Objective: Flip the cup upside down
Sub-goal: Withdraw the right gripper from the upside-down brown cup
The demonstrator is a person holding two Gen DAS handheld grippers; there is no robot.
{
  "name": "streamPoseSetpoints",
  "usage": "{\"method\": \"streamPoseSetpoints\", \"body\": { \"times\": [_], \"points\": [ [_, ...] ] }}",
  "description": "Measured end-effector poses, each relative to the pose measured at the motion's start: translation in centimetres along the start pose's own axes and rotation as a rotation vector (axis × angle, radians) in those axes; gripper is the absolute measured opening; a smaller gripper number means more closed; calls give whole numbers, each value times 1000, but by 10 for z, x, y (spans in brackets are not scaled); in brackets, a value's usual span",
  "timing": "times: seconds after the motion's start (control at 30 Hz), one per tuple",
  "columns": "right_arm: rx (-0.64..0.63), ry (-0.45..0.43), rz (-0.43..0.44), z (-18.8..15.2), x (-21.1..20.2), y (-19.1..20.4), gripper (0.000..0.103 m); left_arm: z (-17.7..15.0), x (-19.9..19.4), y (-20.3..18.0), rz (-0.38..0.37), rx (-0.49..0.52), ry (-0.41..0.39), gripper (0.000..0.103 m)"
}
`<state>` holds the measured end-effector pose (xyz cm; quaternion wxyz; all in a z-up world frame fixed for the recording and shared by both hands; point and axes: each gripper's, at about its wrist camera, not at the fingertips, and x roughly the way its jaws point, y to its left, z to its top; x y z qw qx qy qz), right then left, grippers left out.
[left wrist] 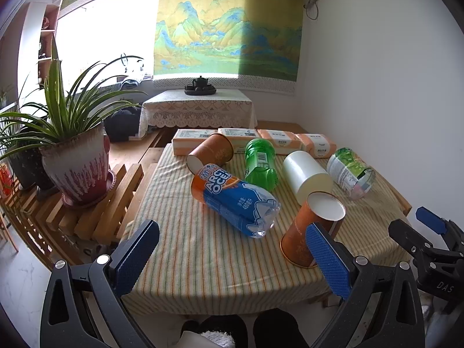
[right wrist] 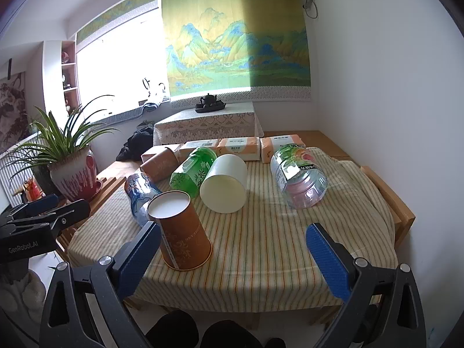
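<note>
The orange cup (right wrist: 182, 232) is standing mouth-down near the striped table's (right wrist: 261, 246) front edge — white base up. The left gripper (left wrist: 232, 258) and right gripper (right wrist: 232, 258) are both hanging wide open, gripping nothing. The white cup (right wrist: 224, 184) is lying at its one o'clock.

A matt paper cup (right wrist: 185, 232) stands on a striped woven tablecloth (right wrist: 261, 246). The bottles are glossy plastic; the claw pads (left wrist: 327, 261) look ribbed.

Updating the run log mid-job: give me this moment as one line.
orange paper cup: inverted, wide mouth down on striped tablecloth | left hand-held gripper: open, empty | right hand-held gripper: open, empty | flip: apparently done
</note>
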<state>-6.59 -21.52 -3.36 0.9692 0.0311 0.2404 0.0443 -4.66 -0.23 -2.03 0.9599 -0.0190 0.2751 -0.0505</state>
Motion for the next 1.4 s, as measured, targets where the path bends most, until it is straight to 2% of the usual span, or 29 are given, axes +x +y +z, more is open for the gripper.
{"method": "streamPoseSetpoints", "body": {
  "times": [1.3, 1.4],
  "points": [
    [-5, 22, 4, -1, 9, 3, 99, -1, 10, 2, 6, 7, 2, 102],
    [-8, 28, 10, -2, 11, 4, 99, -4, 14, 0, 29, 22, 13, 102]
  ]
}}
